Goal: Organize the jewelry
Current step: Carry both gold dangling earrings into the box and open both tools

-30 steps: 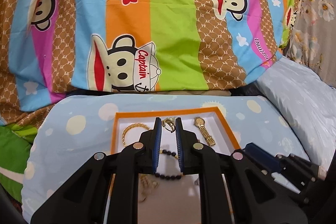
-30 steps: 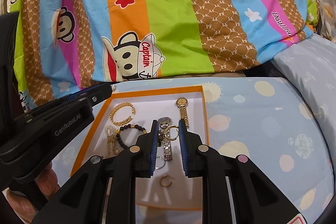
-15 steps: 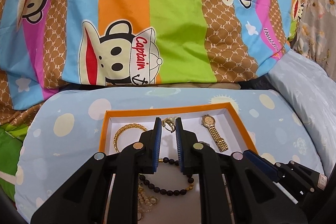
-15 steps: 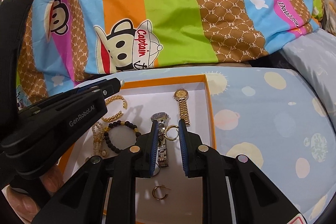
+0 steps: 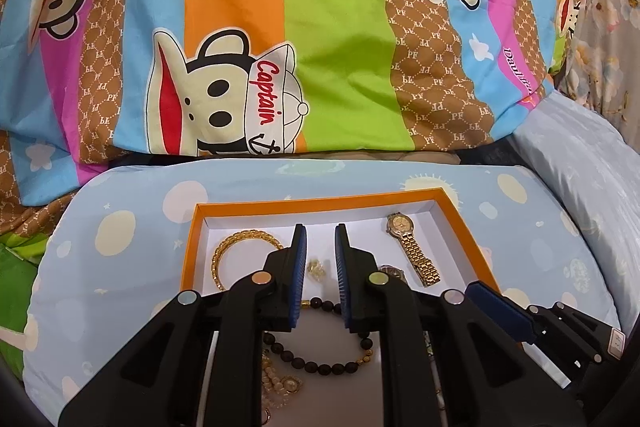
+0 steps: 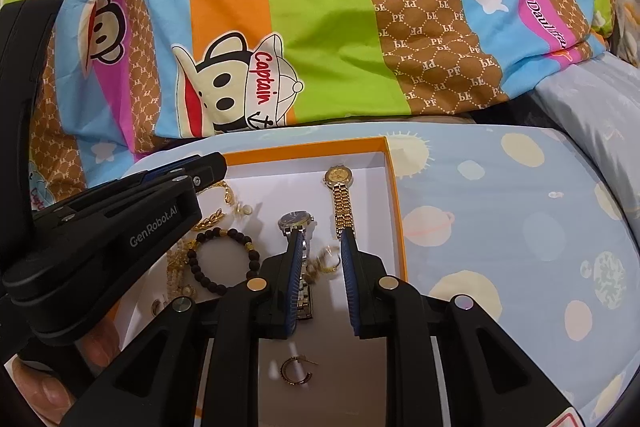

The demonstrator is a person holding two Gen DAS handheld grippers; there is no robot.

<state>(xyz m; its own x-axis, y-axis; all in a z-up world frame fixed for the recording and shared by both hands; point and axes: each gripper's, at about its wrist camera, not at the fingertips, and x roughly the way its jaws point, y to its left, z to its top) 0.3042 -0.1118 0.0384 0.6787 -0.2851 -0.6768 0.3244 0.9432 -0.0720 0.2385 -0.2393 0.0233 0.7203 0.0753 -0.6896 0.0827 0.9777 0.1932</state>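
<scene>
In the right wrist view, nearest the camera, a gold hoop earring (image 6: 297, 371) lies on the white floor of the box (image 6: 394, 195), at about 6 o'clock from the right hand-held gripper (image 6: 320, 251). That gripper's jaws stand narrowly apart with nothing clamped; a small gold ring (image 6: 330, 261) lies on the box floor in the gap between them, and whether it touches either finger cannot be told. The silver watch (image 6: 296, 221) runs under the left finger, its dark face just past the fingertip at 11 o'clock. The gold watch (image 6: 340, 195) stretches away at 1 o'clock, near the box's right wall. At 9 o'clock sits the dark bead bracelet (image 6: 222, 259), with the left hand-held gripper (image 5: 320, 239) reaching in over the box's left side. In the left wrist view its jaws are also narrowly parted and empty, with a small gold piece (image 5: 316, 267) on the floor between them and a gold chain bracelet (image 5: 240, 247) at 10 o'clock. The box rests on a light blue pillow (image 5: 532, 227), and beyond it rises a striped cartoon blanket (image 5: 332, 47).
</scene>
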